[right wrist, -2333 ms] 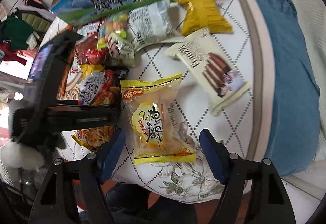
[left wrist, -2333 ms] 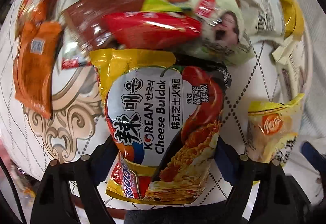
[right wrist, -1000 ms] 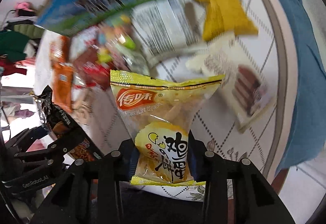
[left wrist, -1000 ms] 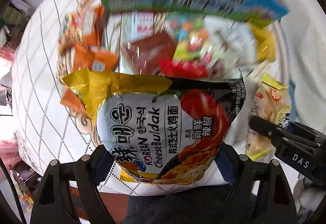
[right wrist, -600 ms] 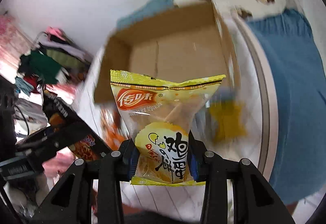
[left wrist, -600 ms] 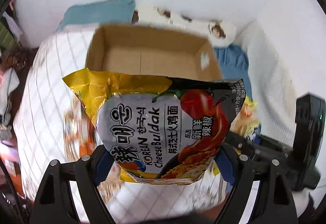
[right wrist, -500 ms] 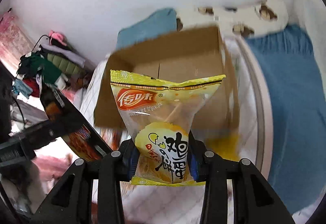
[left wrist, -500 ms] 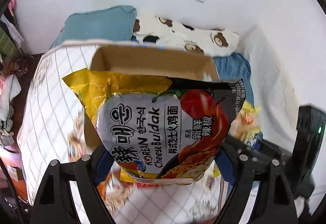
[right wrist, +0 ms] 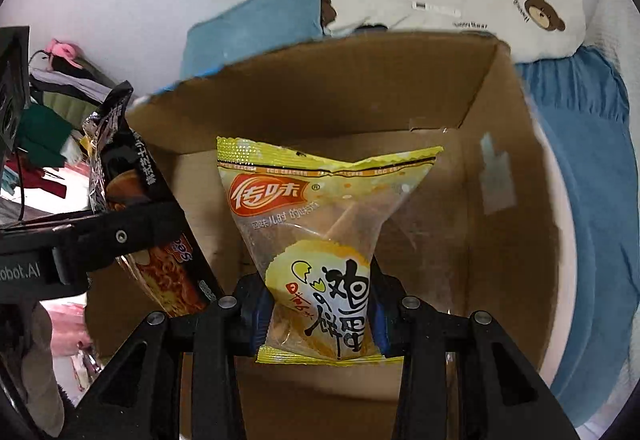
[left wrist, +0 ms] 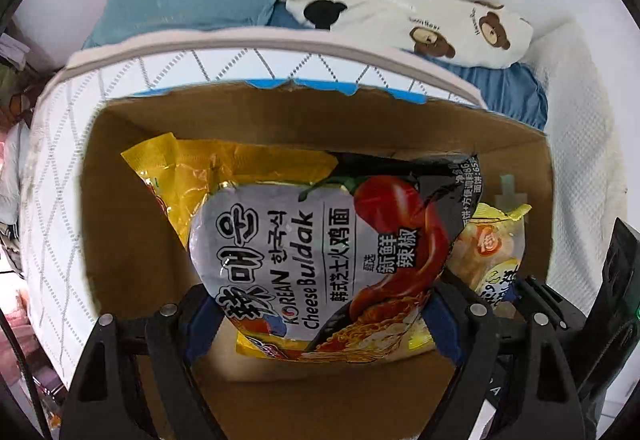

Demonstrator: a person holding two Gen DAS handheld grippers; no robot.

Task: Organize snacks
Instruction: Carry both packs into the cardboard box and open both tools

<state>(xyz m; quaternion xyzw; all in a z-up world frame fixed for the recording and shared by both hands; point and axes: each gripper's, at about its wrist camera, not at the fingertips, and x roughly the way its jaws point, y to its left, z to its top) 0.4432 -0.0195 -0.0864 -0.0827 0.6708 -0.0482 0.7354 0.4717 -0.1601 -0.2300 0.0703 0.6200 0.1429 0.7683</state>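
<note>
Over the open cardboard box [left wrist: 120, 224], your left gripper [left wrist: 320, 304] is clamped on the noodle packet [left wrist: 320, 240], your right gripper [right wrist: 320, 304] on the egg-cracker bag [right wrist: 320, 240]. Lower both toward the frame's centre, then release apart so they land flat.

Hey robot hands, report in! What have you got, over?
Left gripper shut on noodle packet. Right gripper shut on egg cracker bag. Both held over open cardboard box. Nothing blocking the box, over.

Both wrist views steeply down, close above one cardboard box [left wrist: 120, 232].
</note>
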